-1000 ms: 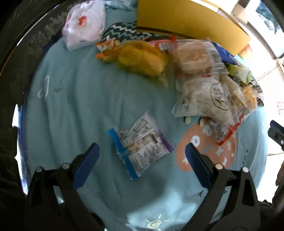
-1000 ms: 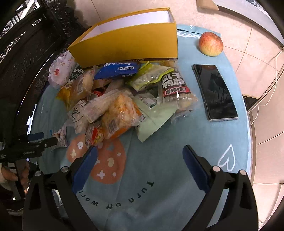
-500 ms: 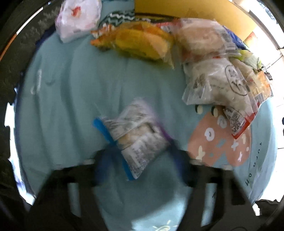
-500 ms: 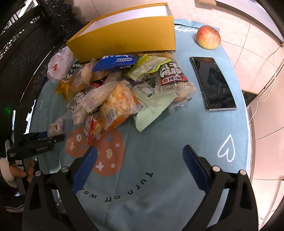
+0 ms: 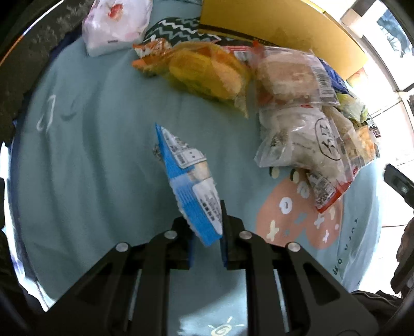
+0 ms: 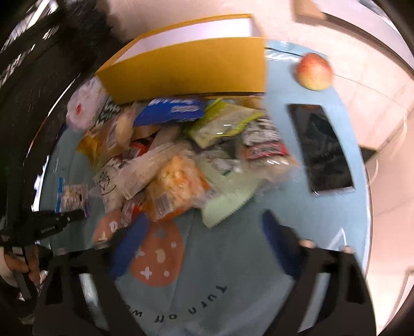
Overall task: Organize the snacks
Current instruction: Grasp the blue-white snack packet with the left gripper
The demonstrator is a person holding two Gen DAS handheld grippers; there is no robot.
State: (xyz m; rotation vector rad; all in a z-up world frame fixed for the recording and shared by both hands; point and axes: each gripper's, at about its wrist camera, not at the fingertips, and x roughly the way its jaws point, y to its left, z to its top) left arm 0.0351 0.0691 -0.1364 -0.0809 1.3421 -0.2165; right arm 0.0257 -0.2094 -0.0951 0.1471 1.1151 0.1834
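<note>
My left gripper (image 5: 207, 232) is shut on a small blue and white snack packet (image 5: 190, 181), which stands on edge above the light blue cloth (image 5: 90, 168). The packet also shows in the right wrist view (image 6: 72, 197) at the tip of the left gripper (image 6: 75, 215). A pile of snack bags (image 5: 297, 116) lies beyond it, in front of a yellow box (image 5: 271, 28). My right gripper (image 6: 201, 232) is open and empty, above the cloth in front of the pile (image 6: 181, 160) and the box (image 6: 186, 67).
A white and pink pouch (image 5: 116, 23) lies at the far left of the cloth. A black phone (image 6: 320, 147) and an apple (image 6: 314, 71) lie to the right of the pile. The table's edge and tiled floor (image 6: 383, 116) are at the right.
My left gripper moved forward, shut on the small packet and lifted it on edge. My right gripper moved slightly closer to the pile and stayed open.
</note>
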